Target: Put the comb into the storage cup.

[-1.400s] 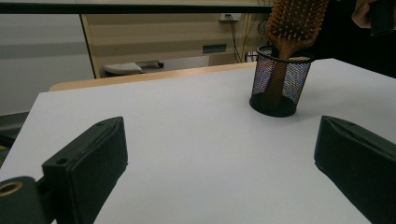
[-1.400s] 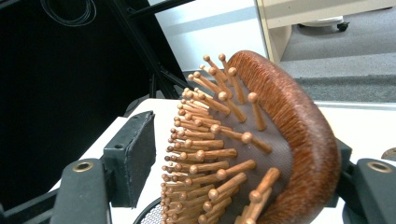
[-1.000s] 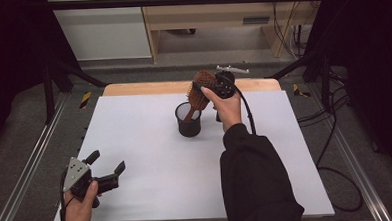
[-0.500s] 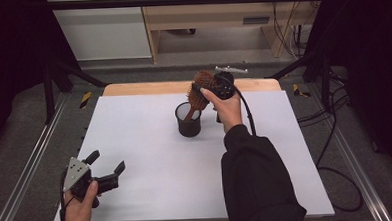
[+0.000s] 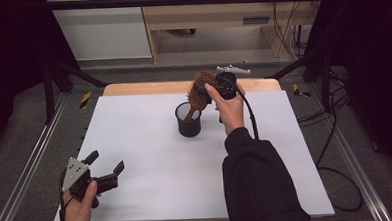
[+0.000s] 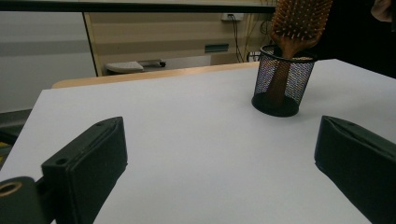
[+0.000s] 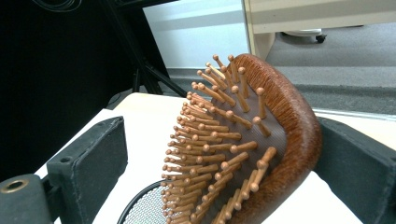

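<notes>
The right gripper [image 5: 214,87] has just been spreading its jaws around the head of the hairbrush [image 5: 199,93]. In the right gripper view the left jaw stands clear of the bristles, while the right jaw sits close against the wooden back; I cannot tell if it touches. I judge the brush released: its handle stands in the black mesh cup [image 5: 188,120], head leaning out over the far rim. So the placing looks done, and backing the hand away is what remains.

The cup sits at the far middle of the white bench [image 5: 151,157], short of its wooden far edge. The left gripper [image 5: 104,171] rests open and empty at the near left corner, well apart, with wide bare surface between.
</notes>
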`<state>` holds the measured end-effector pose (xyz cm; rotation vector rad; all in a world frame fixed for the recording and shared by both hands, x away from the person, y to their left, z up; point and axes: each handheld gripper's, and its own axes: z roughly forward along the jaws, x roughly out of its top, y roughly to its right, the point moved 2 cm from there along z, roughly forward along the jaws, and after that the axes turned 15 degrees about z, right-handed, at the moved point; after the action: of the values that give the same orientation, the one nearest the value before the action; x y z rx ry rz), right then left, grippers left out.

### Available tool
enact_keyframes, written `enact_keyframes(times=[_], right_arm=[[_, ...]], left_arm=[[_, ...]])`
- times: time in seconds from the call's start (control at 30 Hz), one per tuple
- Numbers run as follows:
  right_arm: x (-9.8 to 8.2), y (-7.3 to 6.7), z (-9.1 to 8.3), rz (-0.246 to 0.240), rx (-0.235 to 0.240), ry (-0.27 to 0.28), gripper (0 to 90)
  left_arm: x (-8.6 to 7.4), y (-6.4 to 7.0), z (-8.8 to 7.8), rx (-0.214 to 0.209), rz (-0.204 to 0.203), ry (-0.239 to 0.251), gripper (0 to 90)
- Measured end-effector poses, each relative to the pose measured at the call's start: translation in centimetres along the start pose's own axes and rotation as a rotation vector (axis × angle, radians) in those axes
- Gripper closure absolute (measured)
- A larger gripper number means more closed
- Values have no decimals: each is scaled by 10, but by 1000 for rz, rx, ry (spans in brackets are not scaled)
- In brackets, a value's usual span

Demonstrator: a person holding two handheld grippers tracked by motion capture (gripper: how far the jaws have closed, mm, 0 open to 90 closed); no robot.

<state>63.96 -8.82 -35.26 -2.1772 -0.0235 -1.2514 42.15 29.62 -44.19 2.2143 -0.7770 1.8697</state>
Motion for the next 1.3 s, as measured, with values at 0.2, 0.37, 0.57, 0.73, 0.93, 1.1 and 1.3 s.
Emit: enact_keyframes(times=[0.2, 0.37, 0.57, 0.73, 0.93, 1.1, 1.3], right_arm=[[0, 0, -9, -3, -9, 20, 78], [0, 0, -16, -13, -9, 26, 89], [-1, -1, -24, -54, -14, 41, 93], [-3, -3, -29, -96, -30, 79, 91], [-3, -2, -34, -104, -37, 146, 67], [-2, -4, -38, -130, -45, 179, 73], [-3, -3, -41, -143, -54, 192, 59]], left_arm=[[0, 1, 1, -2, 7, -4, 29], [0, 2, 1, -4, 5, -2, 29], [1, 1, 1, -5, 0, 2, 29], [1, 1, 1, -7, 0, 2, 29], [0, 1, 1, -4, -2, 0, 29], [0, 1, 2, 2, 3, -3, 29], [1, 2, 2, -1, 8, -2, 29]])
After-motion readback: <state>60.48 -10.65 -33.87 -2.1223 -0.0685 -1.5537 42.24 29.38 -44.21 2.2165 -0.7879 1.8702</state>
